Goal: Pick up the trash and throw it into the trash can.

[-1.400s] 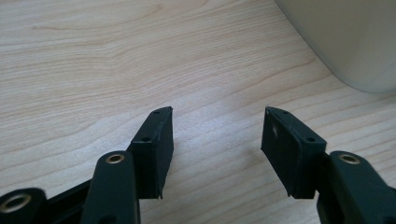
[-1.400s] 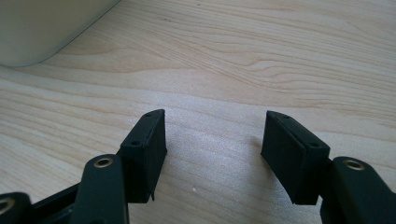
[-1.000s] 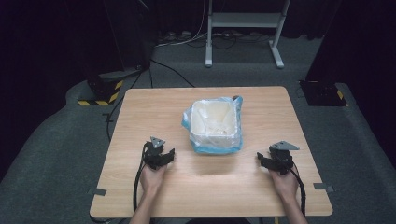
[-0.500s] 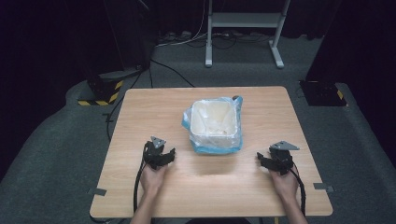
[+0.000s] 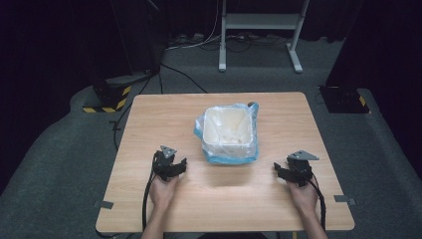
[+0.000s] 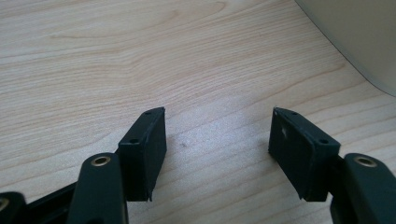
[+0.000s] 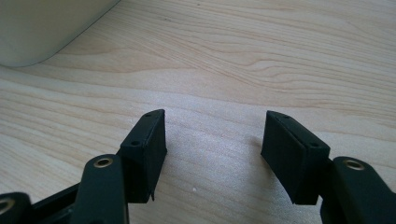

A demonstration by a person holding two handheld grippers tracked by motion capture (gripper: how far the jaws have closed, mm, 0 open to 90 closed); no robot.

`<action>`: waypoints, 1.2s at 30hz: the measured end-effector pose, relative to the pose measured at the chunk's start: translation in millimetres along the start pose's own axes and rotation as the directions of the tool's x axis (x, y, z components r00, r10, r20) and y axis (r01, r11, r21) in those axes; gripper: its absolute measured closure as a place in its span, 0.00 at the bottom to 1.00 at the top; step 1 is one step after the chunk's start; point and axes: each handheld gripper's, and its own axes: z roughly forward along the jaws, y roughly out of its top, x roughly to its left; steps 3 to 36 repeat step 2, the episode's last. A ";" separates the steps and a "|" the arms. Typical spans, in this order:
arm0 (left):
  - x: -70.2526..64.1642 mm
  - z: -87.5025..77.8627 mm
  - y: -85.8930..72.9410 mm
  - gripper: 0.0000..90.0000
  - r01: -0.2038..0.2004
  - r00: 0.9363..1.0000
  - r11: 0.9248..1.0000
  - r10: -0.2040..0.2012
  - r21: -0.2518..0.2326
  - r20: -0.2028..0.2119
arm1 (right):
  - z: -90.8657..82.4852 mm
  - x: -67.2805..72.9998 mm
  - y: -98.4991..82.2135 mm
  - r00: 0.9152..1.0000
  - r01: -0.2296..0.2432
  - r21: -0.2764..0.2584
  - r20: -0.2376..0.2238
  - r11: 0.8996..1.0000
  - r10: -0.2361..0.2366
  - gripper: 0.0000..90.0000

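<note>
A white square bin (image 5: pixel 229 130) lined with a clear blue-tinted plastic bag stands in the middle of the wooden table (image 5: pixel 164 114). My left gripper (image 5: pixel 171 167) rests on the table left of the bin's near corner, open, with bare wood between its jaws. My right gripper (image 5: pixel 291 172) rests to the right of the bin, also open and empty. In the left gripper view the bin's pale wall (image 6: pixel 359 37) fills the top right corner beyond the gripper (image 6: pixel 217 133). In the right gripper view that wall (image 7: pixel 42 28) sits at top left, ahead of the gripper (image 7: pixel 212 135).
A white metal stand (image 5: pixel 261 30) and cables lie on the dark floor behind the table. A black box with yellow-black striping (image 5: pixel 107 97) sits off the table's far left corner, another dark box (image 5: pixel 343 97) off the far right. Tape tabs mark the table's near corners.
</note>
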 end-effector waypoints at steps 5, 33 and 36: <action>0.0 0.0 0.0 0.40 0.000 1.000 1.000 0.000 0.000 0.000 | 0.1 -0.3 -0.1 1.000 0.003 -0.002 -0.001 1.000 -0.003 0.44; 0.0 0.0 0.0 0.40 0.000 1.000 1.000 0.000 0.000 0.000 | 0.1 -0.3 -0.1 1.000 0.003 -0.002 -0.001 1.000 -0.003 0.44; 0.0 0.0 0.0 0.40 0.000 1.000 1.000 0.000 0.000 0.000 | 0.1 -0.3 -0.1 1.000 0.003 -0.002 -0.001 1.000 -0.003 0.44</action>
